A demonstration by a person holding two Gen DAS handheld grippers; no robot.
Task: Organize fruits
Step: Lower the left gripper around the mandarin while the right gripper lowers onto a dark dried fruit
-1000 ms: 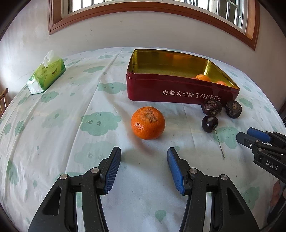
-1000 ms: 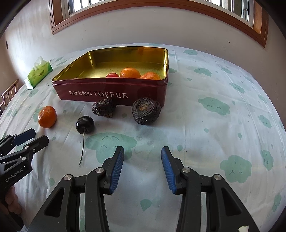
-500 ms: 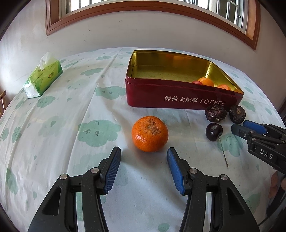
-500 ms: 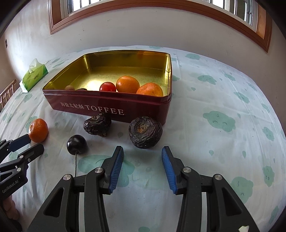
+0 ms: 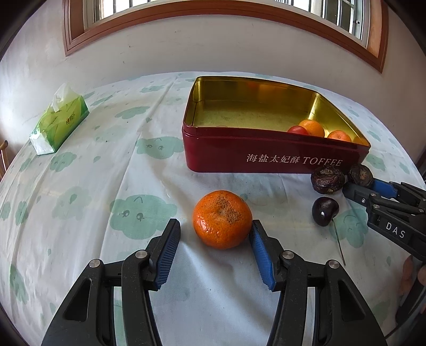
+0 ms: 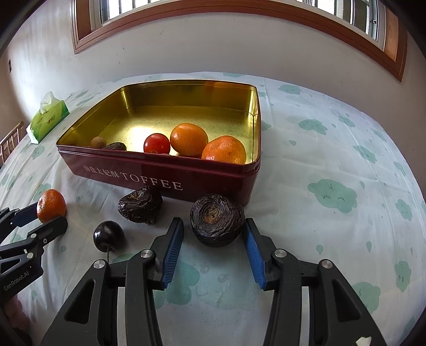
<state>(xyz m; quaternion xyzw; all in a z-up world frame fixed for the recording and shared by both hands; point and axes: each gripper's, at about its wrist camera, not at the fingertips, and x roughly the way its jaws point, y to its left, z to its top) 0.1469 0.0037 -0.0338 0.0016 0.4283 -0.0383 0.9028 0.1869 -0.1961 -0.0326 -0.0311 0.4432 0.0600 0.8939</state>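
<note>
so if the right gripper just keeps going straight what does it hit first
Most likely the dark wrinkled fruit: it sits between the open fingers of the right gripper, just ahead. Behind it stands the red tin, though depth is hard to judge.

Tangerine [image 5: 222,222] lies before the tin [image 5: 266,157] — cherry [image 5: 325,211] to its right.

A green tissue pack [image 5: 60,121] lies near the far left edge of the tabletop [image 5: 87,186], a white tissue sticking up from its top. A white cloth [image 6: 332,165] printed with pale green clouds covers the tabletop. Behind it rises a plain white wall [image 5: 213,50], and a brown wooden window frame [image 6: 234,8] runs along the top. A bit of wooden chair [image 6: 10,141] shows at the left.
</note>
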